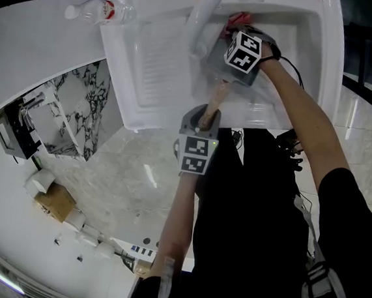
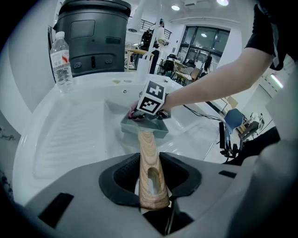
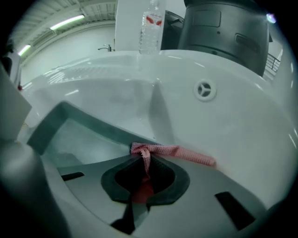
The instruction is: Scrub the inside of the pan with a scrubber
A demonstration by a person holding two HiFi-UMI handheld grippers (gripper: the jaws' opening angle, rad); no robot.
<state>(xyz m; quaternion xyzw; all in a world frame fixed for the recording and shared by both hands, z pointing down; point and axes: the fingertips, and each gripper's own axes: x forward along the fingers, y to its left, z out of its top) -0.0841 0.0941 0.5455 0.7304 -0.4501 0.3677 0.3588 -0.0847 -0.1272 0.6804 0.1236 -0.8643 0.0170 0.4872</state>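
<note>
head view — right claw (image 3: 143,174) clamps scrubber (image 3: 179,153) at pan (image 3: 70,135) rim, left claw (image 2: 150,179) clamps handle (image 2: 147,151).

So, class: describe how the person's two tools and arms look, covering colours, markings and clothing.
Both the left tool and the right tool have grey bodies with black, curved rubbery linings. Each carries a white cube printed with black square markers. A thin black cable trails from the right tool. The person wears a black short-sleeved top.

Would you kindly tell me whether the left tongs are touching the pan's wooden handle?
Touching. The left gripper view shows the left tongs closed on the wooden handle, a pad pressed against each side of it.
</note>
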